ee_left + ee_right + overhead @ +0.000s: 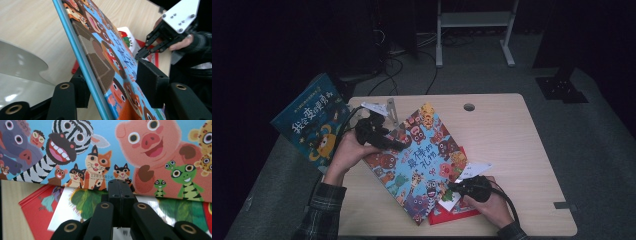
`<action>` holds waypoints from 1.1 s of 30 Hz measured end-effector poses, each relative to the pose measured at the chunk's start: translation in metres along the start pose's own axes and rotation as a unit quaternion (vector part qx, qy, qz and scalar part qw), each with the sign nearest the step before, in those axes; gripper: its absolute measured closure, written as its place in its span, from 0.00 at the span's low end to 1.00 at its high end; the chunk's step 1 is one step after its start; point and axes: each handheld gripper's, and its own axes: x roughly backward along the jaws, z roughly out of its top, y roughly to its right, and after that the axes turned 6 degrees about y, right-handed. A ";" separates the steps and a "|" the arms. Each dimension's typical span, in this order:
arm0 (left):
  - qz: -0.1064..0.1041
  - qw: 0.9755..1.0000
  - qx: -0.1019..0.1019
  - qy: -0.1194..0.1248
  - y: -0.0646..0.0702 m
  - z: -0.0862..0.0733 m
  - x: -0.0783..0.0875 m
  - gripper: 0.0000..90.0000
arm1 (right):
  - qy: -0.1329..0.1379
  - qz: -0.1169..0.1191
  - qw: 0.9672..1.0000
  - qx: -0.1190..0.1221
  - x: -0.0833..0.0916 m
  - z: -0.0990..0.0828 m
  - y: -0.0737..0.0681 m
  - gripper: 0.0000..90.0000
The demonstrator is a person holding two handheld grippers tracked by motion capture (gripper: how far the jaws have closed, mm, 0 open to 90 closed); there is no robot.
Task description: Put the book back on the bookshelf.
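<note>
Currently, the animal picture book [419,162] lies slantwise at the centre of the high view, on the wooden bench [507,150], its lower right corner overlapping a red book [452,210] near the bench's front edge. In the left gripper view that animal book [110,57] stands tilted, its light blue edge running from the upper left of the frame down to the bottom centre, raised off the bench on that side. The left gripper [379,135], held in the person's left hand [347,152] left of centre in the high view, has its jaws set one on each side of the cover edge; the near jaw sits behind the book and the far pad lies against the printed face, so the grip appears closed on the book, though full contact of both pads cannot be confirmed. The right gripper [457,187] sits at the lower right of the high view in the person's right hand [492,205], at the book's lower right edge. In the right gripper view its jaws are clenched together with nothing between them, their tip at the lower edge of the animal cover [107,150] and above the red book [37,207]. A second blue book [312,122] hangs off the bench's left edge at the left of the high view, well apart from both grippers.
</note>
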 end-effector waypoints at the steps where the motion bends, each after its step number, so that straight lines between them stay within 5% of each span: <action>1: 0.001 1.000 0.001 -0.004 0.001 0.003 0.001 0.54 | 0.000 -0.003 1.000 0.002 -0.002 0.001 0.000 0.99; 5: 0.018 0.999 -0.002 -0.030 0.003 0.015 0.003 0.63 | 0.004 -0.006 1.000 0.005 -0.006 0.003 -0.003 0.99; 13: 0.003 0.999 0.005 -0.050 0.011 0.041 0.007 0.74 | 0.008 -0.006 1.000 0.008 -0.015 0.008 -0.009 0.99; 20: -0.014 0.997 -0.010 -0.073 0.025 0.063 0.009 0.84 | 0.008 -0.006 1.000 0.017 -0.023 0.014 -0.012 0.95; 25: -0.017 0.996 -0.010 -0.083 0.031 0.069 0.010 0.87 | 0.018 -0.026 0.999 0.012 -0.015 0.009 -0.002 0.88; 33: -0.004 0.994 -0.023 -0.106 0.043 0.077 0.012 0.90 | 0.036 -0.079 0.996 -0.031 0.019 -0.007 0.031 0.62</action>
